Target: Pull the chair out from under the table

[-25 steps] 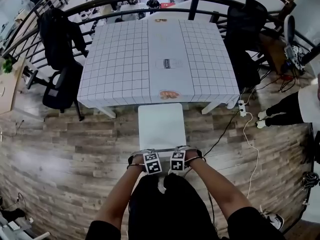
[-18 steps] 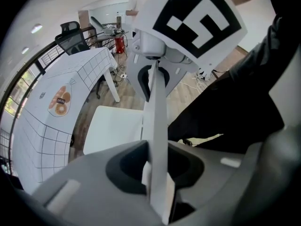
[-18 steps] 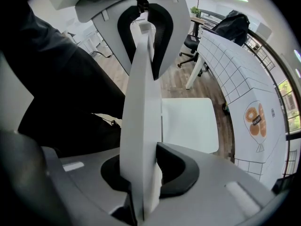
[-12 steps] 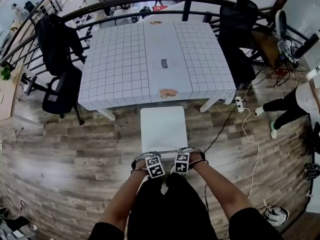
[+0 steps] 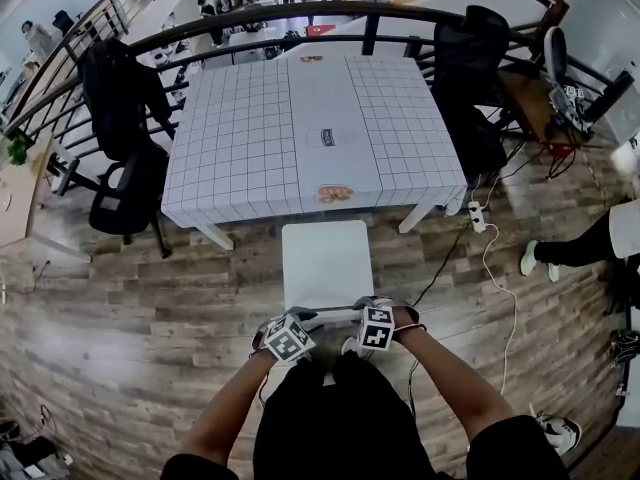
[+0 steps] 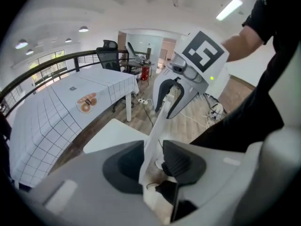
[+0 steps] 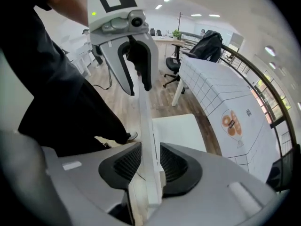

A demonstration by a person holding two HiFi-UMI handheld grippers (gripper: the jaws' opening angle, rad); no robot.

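Wooden floor (image 5: pixel 120 298) is seen under the chair (image 5: pixel 325 263), set just clear of the table (image 5: pixel 240 148). The jaws of the left gripper (image 6: pixel 157 161) and right gripper (image 7: pixel 146 166) have just been spread off its backrest (image 7: pixel 143 112), so the pull is judged finished.

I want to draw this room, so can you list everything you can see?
table: one, white checked cloth, middle
chair: one, white, in front of the table
office chairs: two, black, left and right of the table
railing: one, black, curving behind the table
power strip: one, white, right of the table
another person: one, dark trousers, right edge
left gripper: one, grey, fingers just been opening, chair's back between them
right gripper: one, grey, fingers just been opening, chair's back between them
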